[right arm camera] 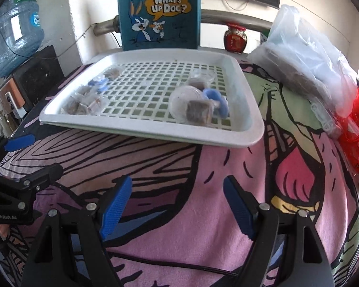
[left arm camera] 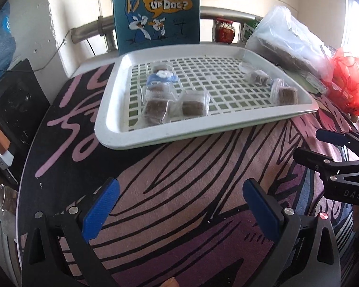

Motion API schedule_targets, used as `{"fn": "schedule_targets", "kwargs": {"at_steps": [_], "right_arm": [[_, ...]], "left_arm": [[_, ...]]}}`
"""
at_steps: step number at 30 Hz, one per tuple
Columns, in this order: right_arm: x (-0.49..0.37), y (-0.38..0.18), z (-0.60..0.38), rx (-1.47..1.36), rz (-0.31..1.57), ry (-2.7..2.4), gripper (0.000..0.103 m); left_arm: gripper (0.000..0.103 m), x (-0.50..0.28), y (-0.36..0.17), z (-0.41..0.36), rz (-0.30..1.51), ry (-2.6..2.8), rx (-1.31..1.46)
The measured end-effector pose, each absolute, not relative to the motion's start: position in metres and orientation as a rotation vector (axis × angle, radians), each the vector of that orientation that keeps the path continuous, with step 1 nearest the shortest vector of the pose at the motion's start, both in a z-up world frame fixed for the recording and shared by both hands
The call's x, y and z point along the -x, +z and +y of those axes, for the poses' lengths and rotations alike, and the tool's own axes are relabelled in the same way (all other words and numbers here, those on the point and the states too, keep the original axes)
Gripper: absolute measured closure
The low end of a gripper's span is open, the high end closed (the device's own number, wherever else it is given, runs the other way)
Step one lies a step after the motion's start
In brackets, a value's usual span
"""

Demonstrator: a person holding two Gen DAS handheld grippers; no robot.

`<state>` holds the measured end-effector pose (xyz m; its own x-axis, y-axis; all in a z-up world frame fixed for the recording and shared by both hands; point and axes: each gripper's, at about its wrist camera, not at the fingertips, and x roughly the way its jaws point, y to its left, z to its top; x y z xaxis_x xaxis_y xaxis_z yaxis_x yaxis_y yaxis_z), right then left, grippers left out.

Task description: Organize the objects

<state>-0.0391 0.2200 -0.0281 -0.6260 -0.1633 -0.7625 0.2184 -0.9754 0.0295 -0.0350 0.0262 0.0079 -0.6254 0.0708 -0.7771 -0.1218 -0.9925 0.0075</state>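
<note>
A white tray [left arm camera: 155,141] with a grid floor lies on the cartoon-print cloth, ahead of both grippers. Clear packets of brown cubes [left arm camera: 155,110] sit at its near left beside a blue piece with a white flower [left arm camera: 161,77]. More brown cubes in clear wrap [left arm camera: 286,94] lie at its right. In the right wrist view the tray [right arm camera: 203,138] holds a wrapped brown cube [right arm camera: 198,112] against a blue piece [right arm camera: 217,100]. My left gripper [left arm camera: 180,183] is open over the cloth, with nothing between its fingers. My right gripper [right arm camera: 177,181] is also open, short of the tray.
A teal "What's Up Doc?" box [left arm camera: 155,12] stands behind the tray. A clear plastic bag [left arm camera: 287,38] and a red mesh bag [left arm camera: 347,83] lie at the right. A water bottle [right arm camera: 14,28] and a black box [right arm camera: 38,74] are at the left.
</note>
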Motion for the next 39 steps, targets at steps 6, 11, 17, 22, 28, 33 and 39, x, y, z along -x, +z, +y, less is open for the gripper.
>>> {"fn": "schedule_targets", "kwargs": {"at_steps": [6,11,17,22,28,33,39], "right_arm": [[0.0406,-0.0320,0.2203,-1.280,0.093,-2.648,0.024],[0.0416,-0.0327,0.2177,-1.292,0.119,-2.657,0.023],[0.0441,-0.0332,0.2172,-1.303,0.120,-2.653,0.018],[0.0451,-0.0343,0.2160,-1.310,0.126,-2.638,0.009],[0.0468,-0.0366,0.2137,-1.323,0.133,-2.620,0.001],[0.0465,-0.0371,0.2129,-1.325,0.137,-2.612,0.000],[0.0464,-0.0373,0.2129,-1.325,0.138,-2.613,0.000]], "left_arm": [[0.000,0.0398,0.0015,0.0223,0.062,2.719,1.363],[0.000,0.0413,-0.0004,0.0225,0.067,2.720,1.383],[0.000,0.0407,-0.0013,0.0233,0.083,2.721,1.390],[0.000,0.0409,-0.0013,0.0229,0.083,2.721,1.390],[0.000,0.0410,-0.0013,0.0224,0.082,2.720,1.390],[0.000,0.0411,-0.0013,0.0224,0.083,2.721,1.391],[0.000,0.0391,-0.0014,0.0207,0.076,2.729,1.396]]}}
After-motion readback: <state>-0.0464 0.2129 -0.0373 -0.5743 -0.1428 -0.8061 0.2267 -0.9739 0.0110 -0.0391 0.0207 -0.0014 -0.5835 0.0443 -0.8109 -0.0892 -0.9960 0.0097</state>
